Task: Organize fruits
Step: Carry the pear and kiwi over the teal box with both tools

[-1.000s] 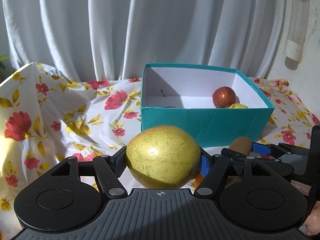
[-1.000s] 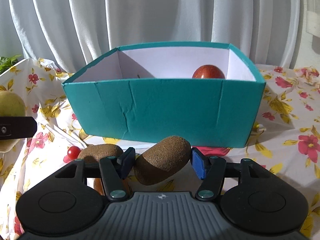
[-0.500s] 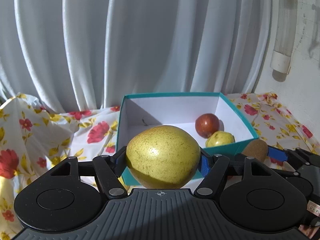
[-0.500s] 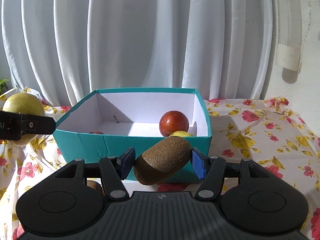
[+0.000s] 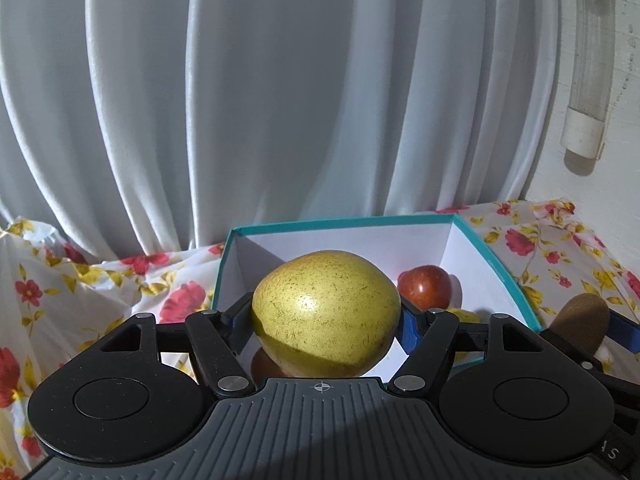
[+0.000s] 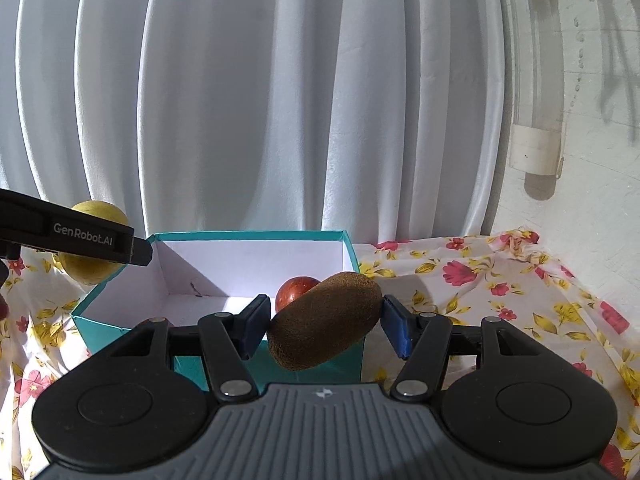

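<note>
My left gripper (image 5: pixel 326 320) is shut on a large yellow-green pear (image 5: pixel 326 312) and holds it above the open teal box (image 5: pixel 344 222). My right gripper (image 6: pixel 324 320) is shut on a brown kiwi (image 6: pixel 324 320) and holds it above the near right corner of the same box (image 6: pixel 248 236). A red apple (image 5: pixel 425 286) lies inside the box, with a small yellow fruit (image 5: pixel 466 315) beside it; the apple also shows in the right wrist view (image 6: pixel 294 286). The pear (image 6: pixel 94 254) and the left gripper show at the left of the right wrist view. The kiwi (image 5: pixel 580 326) shows at the right of the left wrist view.
The box stands on a floral tablecloth (image 6: pixel 500 292). White curtains (image 5: pixel 280 100) hang close behind it. A clear wall-mounted tube (image 6: pixel 538 80) hangs at the right. A reddish-brown fruit (image 5: pixel 264 366) shows partly under the pear.
Both grippers have risen and moved forward with their fruit, from in front of the box's near wall to above the box.
</note>
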`<state>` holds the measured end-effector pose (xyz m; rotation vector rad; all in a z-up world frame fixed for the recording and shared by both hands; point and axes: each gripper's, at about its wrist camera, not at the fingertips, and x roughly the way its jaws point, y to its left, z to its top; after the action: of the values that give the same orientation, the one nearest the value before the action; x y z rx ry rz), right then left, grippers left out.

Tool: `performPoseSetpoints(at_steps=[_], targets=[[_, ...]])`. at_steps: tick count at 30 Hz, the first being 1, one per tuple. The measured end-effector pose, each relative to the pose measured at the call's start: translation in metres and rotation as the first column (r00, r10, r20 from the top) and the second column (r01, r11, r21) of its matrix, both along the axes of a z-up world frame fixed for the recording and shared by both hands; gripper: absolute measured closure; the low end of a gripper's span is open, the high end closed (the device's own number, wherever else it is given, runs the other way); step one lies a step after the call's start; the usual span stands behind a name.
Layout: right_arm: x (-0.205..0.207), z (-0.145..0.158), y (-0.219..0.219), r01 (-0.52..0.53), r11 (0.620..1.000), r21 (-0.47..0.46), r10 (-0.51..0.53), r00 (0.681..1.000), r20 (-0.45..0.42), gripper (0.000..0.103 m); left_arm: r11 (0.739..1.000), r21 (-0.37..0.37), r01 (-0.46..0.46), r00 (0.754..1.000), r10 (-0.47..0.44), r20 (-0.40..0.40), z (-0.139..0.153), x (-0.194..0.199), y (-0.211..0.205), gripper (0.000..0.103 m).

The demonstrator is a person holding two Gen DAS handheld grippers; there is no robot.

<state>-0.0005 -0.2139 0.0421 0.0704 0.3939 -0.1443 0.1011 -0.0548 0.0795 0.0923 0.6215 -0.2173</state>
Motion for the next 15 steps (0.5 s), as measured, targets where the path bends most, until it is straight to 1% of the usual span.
performPoseSetpoints(at_steps=[7, 15], targets=[[0.0, 0.005, -0.002, 0.024, 1.0, -0.011, -0.024, 1.0, 0.019, 0.043, 1.0, 0.013, -0.009, 1.0, 0.01, -0.022, -0.012, 0.022, -0.004, 0.029], [0.001, 0.01, -0.001, 0.036, 0.999, -0.02, -0.035, 0.999, 0.042, 0.043, 1.0, 0.028, -0.007, 0.999, 0.008, -0.045, -0.026, 0.036, -0.01, 0.029]])
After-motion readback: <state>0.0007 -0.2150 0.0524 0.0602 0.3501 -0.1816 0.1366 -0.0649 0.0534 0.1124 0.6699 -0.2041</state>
